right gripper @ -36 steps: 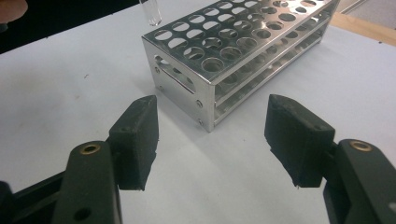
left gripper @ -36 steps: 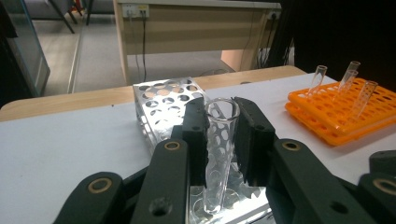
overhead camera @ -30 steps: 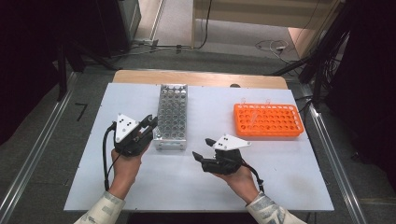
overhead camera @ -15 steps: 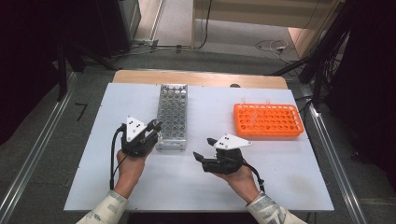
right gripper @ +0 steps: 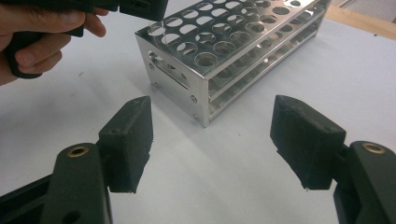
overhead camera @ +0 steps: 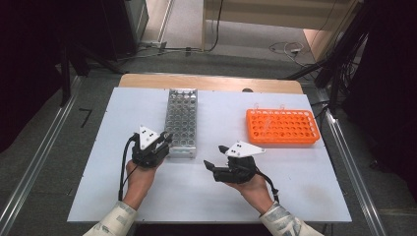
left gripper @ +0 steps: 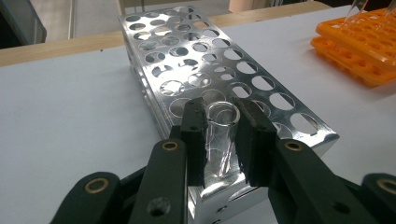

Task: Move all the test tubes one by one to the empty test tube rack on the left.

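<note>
Two tube racks stand on the table: one shiny metal rack with rows of round holes (overhead camera: 181, 120) and one flat orange plastic rack (overhead camera: 282, 127). One clear glass test tube (left gripper: 220, 135) is seen at the metal rack. Two black two-jaw grippers are present, the left gripper (overhead camera: 165, 139) and the right gripper (overhead camera: 215, 157).

Two racks on the table (overhead camera: 98, 147)

Metal rack (overhead camera: 181, 123) left of centre — plastic rack (overhead camera: 282, 127) near the right edge, well apart.

bare table (overhead camera: 206, 191) between hands, metal rack (overhead camera: 182, 120) blocking left, orange rack (overhead camera: 282, 127) far right
</note>
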`<state>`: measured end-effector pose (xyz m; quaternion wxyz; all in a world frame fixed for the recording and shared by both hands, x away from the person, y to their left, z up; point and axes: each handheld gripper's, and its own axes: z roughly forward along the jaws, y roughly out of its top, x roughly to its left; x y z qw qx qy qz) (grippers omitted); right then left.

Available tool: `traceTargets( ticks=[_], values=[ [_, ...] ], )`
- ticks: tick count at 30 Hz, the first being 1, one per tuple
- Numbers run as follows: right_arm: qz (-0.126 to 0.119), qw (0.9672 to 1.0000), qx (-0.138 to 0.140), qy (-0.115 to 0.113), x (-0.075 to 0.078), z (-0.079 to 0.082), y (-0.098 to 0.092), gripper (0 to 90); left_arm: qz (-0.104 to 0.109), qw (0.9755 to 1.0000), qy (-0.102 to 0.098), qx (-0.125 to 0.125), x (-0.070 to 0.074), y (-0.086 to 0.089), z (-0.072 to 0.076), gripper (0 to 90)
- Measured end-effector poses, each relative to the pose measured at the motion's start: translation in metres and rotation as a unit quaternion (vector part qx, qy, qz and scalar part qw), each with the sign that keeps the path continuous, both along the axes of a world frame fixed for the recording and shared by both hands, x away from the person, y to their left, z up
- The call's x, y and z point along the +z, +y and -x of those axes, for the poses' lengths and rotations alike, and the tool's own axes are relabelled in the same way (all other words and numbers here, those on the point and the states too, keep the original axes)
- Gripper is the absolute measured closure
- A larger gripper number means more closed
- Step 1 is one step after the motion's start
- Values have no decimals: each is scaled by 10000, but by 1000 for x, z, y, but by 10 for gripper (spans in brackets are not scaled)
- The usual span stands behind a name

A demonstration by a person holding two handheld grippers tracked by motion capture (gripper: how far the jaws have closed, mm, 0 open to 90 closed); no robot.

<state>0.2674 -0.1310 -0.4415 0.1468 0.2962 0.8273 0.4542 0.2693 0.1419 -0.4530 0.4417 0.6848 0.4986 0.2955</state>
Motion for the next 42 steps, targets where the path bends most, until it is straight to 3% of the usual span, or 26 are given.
traceTargets(
  ticks=[3,9,18,28,35,42],
  values=[
    [4,10000,-18,12,0,0,0,284,82,10000,10,-47,1,1,0,715],
    [-19,10000,-54,-7,1,-1,-2,284,206,9998,-72,-23,5,3,3,556],
    [-31,9998,-182,-45,2,-4,-11,284,228,9993,-176,229,11,4,11,168],
    [-70,9988,-476,-73,5,-11,-32,286,252,9983,-274,447,6,15,16,107],
    [-40,9975,-697,-101,5,-16,-48,285,329,9978,-198,532,4,25,19,107],
    [-80,9940,-1081,-151,7,-23,-72,288,366,9973,-119,620,1,31,18,107]
  ],
)
